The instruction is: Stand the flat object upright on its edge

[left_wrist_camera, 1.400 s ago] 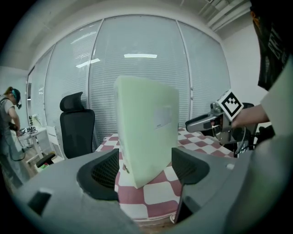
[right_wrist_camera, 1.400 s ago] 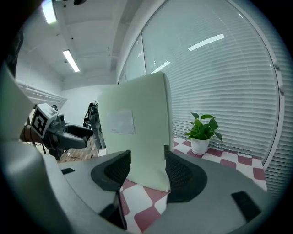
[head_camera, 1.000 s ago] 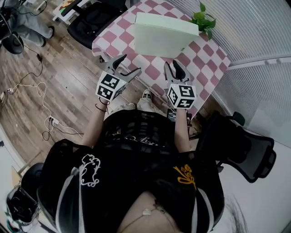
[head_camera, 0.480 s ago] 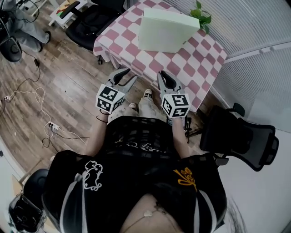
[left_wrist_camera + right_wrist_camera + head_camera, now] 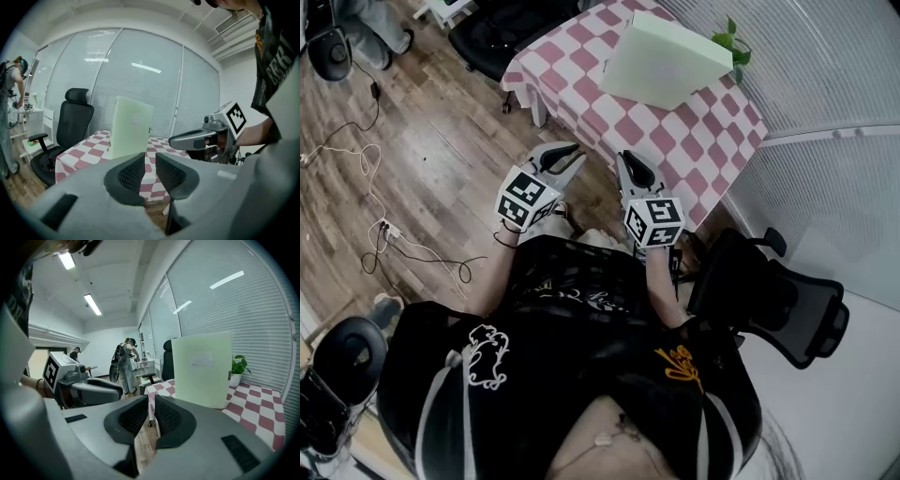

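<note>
The flat object is a pale green box [image 5: 670,61] standing upright on its edge on the pink-and-white checked table [image 5: 581,89]. It also shows in the left gripper view [image 5: 131,126] and the right gripper view [image 5: 202,369]. Both grippers hang in front of the table, over the floor, well short of the box. My left gripper [image 5: 574,155] [image 5: 150,161] has just been closing and is shut with nothing between its pads. My right gripper [image 5: 628,161] [image 5: 151,404] has also closed and is shut and empty.
A potted plant [image 5: 733,47] stands at the table's far corner behind the box. Black office chairs sit at the table's far left [image 5: 487,37] and at my right [image 5: 778,300]. Cables [image 5: 384,234] lie on the wood floor. People stand in the background [image 5: 126,362].
Both grippers drew back from the table toward my body and their jaws went from open to shut. The box stays upright on the table.
</note>
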`<state>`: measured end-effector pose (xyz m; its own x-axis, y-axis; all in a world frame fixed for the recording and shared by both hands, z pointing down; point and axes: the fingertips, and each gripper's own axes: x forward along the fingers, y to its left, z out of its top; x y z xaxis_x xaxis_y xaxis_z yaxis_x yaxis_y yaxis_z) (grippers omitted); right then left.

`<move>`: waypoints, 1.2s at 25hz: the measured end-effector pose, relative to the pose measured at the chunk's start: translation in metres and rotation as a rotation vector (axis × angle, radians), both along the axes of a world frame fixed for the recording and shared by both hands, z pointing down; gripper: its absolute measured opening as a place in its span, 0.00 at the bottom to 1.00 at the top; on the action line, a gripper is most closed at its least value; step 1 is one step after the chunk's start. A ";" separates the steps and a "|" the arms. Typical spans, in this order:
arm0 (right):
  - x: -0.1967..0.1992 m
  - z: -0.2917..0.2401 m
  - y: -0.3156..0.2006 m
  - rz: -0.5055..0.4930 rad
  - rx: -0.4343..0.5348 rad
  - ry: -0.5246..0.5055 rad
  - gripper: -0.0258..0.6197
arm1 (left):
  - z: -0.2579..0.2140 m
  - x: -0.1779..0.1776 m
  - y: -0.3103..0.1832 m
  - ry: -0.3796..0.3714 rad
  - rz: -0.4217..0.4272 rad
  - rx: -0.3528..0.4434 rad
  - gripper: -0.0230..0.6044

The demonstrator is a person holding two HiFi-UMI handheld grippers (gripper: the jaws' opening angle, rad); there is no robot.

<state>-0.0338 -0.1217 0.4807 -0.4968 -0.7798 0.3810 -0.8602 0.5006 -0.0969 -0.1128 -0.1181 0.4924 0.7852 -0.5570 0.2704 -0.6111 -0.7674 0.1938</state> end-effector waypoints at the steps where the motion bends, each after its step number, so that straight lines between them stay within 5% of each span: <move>1: -0.002 0.000 0.003 -0.010 0.000 0.002 0.11 | -0.001 -0.001 0.003 0.000 -0.002 0.002 0.17; 10: 0.027 -0.003 0.065 -0.019 -0.001 0.015 0.11 | -0.014 0.023 0.044 0.019 -0.016 0.014 0.17; 20: 0.078 -0.006 0.162 0.026 0.030 -0.056 0.11 | -0.015 0.094 0.162 -0.029 0.079 0.009 0.17; 30: 0.075 -0.013 0.237 -0.029 0.075 -0.098 0.11 | -0.016 0.093 0.249 -0.083 0.035 0.026 0.17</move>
<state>0.0417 0.1153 0.4678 -0.5518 -0.7890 0.2704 -0.8333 0.5346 -0.1407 -0.0198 0.1304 0.4759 0.7795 -0.5377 0.3213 -0.5973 -0.7925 0.1229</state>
